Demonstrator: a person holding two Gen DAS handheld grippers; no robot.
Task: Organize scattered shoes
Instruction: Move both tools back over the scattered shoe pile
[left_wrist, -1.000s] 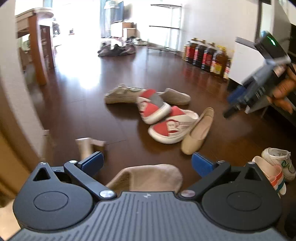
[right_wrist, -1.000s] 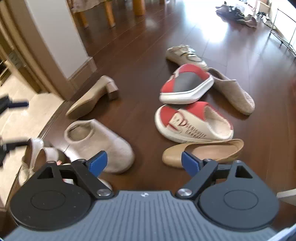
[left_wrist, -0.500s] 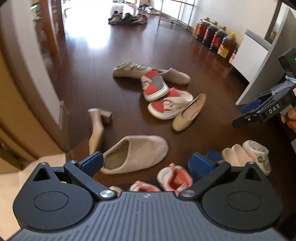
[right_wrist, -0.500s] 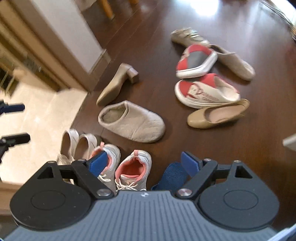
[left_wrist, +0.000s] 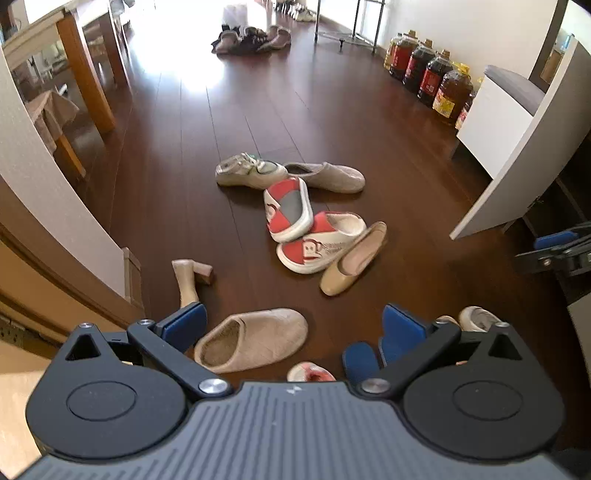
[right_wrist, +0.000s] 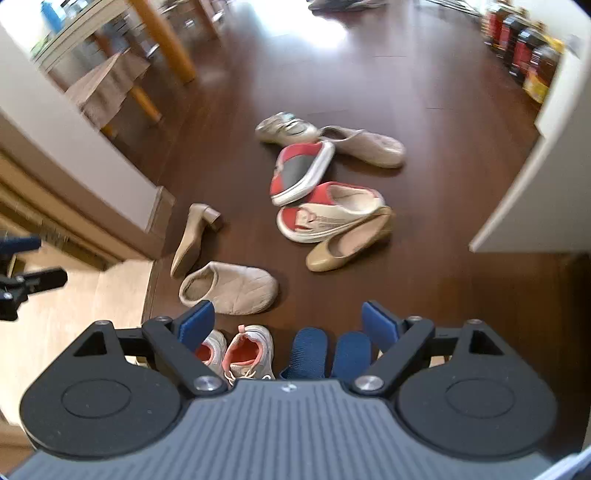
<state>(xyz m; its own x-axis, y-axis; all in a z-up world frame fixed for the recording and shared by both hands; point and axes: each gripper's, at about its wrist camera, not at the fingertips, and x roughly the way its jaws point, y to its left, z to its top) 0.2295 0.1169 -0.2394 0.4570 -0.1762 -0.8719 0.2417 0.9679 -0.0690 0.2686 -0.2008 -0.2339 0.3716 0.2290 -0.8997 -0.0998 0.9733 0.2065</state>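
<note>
Beige slipper (right_wrist: 231, 288), red-white slides (right_wrist: 328, 219), scattered

Tool body hides blue slippers' (right_wrist: 328, 350) heels.

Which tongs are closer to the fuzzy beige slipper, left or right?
Left, I think, but only just. The left tongs hang right above the fuzzy beige slipper; the right tongs hover slightly beside it. Both are open and empty.

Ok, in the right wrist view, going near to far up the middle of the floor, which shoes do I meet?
Pink-lined sneakers beside the blue slippers → beige slipper → tan flat → red-and-white slide → overturned red slide → pale sneaker.
</note>
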